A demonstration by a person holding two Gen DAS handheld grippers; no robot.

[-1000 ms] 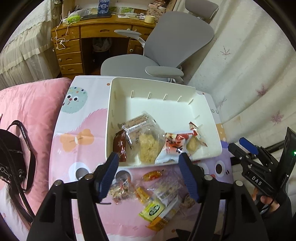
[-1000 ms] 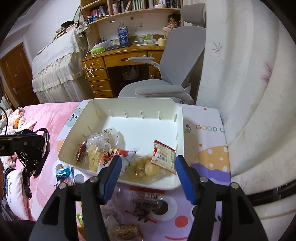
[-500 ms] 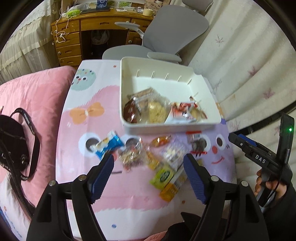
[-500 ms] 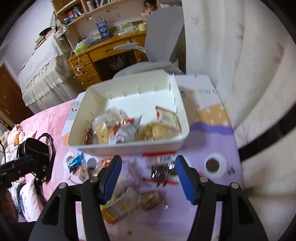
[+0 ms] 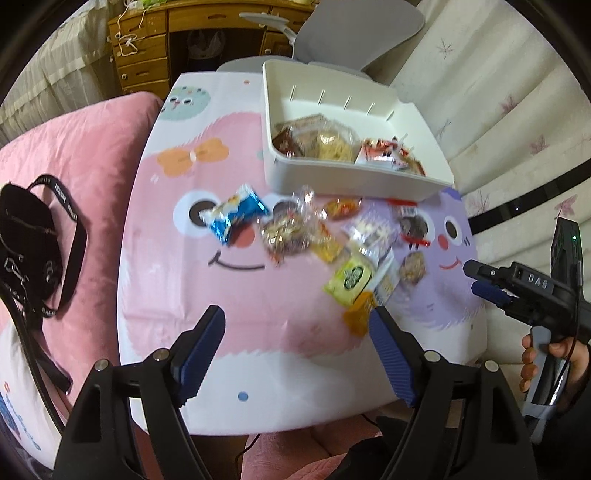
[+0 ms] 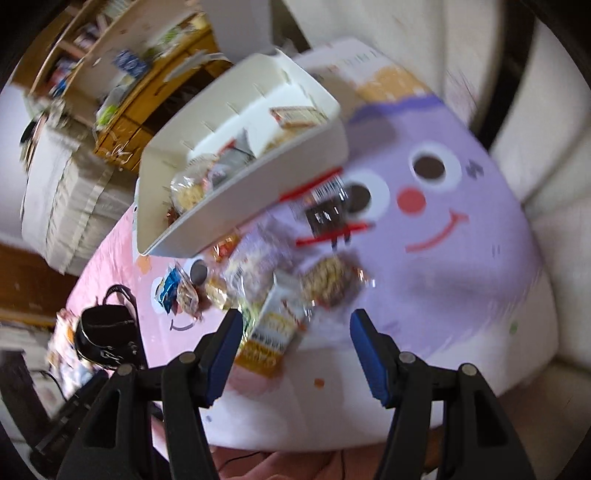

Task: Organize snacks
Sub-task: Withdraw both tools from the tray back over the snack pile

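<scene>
A white bin (image 5: 354, 173) holding several snack packets sits at the far side of a small pink and purple cartoon table (image 5: 221, 295); it also shows in the right wrist view (image 6: 236, 199). Loose snacks lie in front of it: a blue packet (image 5: 236, 214), a clear bag of nuts (image 5: 286, 232), a yellow-green packet (image 5: 351, 277) and a dark red-edged packet (image 6: 328, 214). My left gripper (image 5: 295, 347) is open and empty above the table's near edge. My right gripper (image 6: 295, 350) is open and empty, over an orange-and-white packet (image 6: 273, 332); it also appears in the left view (image 5: 491, 284).
A black camera bag (image 5: 26, 240) lies on the pink bed at the left. A grey office chair (image 5: 354, 26) and a wooden desk (image 5: 155, 40) stand behind the table. A cream padded wall (image 5: 517, 110) runs along the right.
Both grippers have pulled back and up from the bin toward the near edge of the table. The right view has tilted and blurred. Both stay open and empty.
</scene>
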